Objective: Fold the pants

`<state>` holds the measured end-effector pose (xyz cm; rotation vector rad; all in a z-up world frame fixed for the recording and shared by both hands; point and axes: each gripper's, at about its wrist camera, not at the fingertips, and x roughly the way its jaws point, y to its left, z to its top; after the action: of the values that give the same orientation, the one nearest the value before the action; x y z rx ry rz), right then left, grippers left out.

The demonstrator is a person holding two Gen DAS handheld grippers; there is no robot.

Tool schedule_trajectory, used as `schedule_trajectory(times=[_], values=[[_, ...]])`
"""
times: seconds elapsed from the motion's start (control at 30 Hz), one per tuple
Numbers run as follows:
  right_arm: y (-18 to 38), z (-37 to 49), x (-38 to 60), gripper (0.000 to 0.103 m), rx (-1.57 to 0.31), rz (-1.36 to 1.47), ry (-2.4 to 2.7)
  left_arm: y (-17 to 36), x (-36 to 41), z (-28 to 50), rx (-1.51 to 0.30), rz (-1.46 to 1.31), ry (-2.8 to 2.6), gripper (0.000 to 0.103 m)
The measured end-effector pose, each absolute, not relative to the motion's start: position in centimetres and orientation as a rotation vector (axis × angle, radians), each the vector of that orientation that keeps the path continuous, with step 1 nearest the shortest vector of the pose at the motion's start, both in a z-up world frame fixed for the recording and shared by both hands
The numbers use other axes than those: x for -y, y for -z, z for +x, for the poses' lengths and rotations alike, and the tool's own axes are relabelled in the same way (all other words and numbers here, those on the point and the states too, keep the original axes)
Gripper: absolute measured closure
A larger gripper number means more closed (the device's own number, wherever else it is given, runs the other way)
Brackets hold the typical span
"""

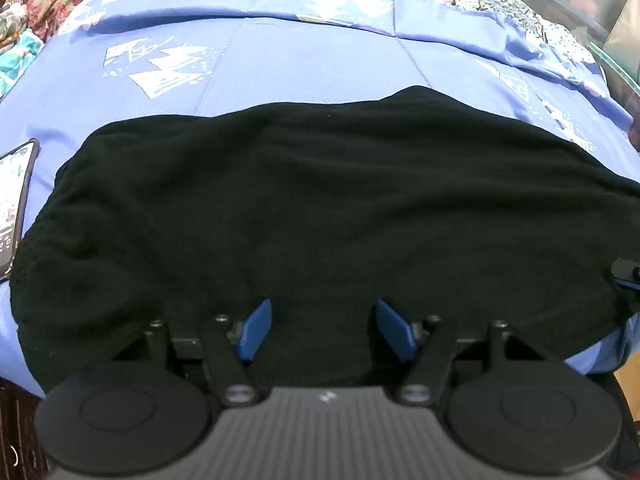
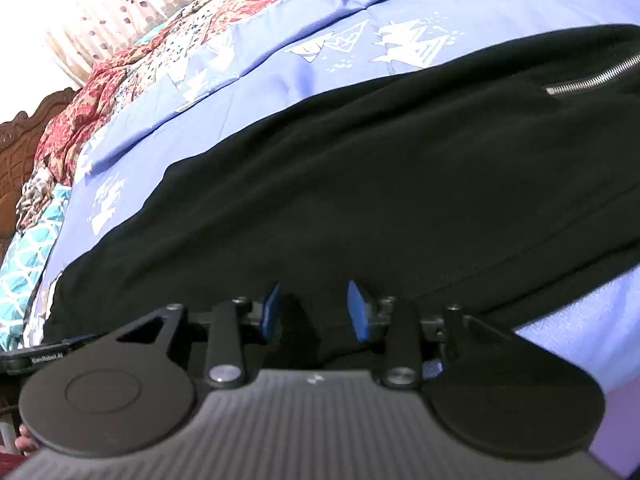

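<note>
Both grippers, left [image 1: 324, 330] and right [image 2: 314, 312], are hovering with fingers spread at the near edge of the pants [image 1: 320, 208] lying flat on the bedsheet [image 1: 280, 60]; likely pre-grasp, next pinching that edge.

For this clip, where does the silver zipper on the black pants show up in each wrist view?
Left wrist view: the silver zipper is not visible; only plain black fleece pants fill the middle.
Right wrist view: the zipper runs diagonally at the upper right edge, on the pants.
Shared landmark: the blue bedsheet with white triangle prints, lying beyond the pants' far edge in both views.
</note>
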<state>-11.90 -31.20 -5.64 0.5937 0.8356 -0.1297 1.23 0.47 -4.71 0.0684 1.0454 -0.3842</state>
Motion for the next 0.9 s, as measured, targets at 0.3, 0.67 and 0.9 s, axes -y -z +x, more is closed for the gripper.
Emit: schedule_trajectory(times=[0.3, 0.67, 0.9], values=[[4.1, -13.0, 31.3, 0.063, -0.797, 0.527, 0.132, 2.9, -1.1, 0.2, -0.989, 0.018, 0.437, 0.042], [6.2, -12.6, 32.4, 0.065, -0.872, 0.491, 0.162, 4.6, -0.4, 0.7, -1.068, 0.039, 0.484, 0.042], [5.3, -13.8, 33.6, 0.064, -0.819, 0.503, 0.168, 2.6, -0.6, 0.3, -1.001, 0.028, 0.525, 0.04]])
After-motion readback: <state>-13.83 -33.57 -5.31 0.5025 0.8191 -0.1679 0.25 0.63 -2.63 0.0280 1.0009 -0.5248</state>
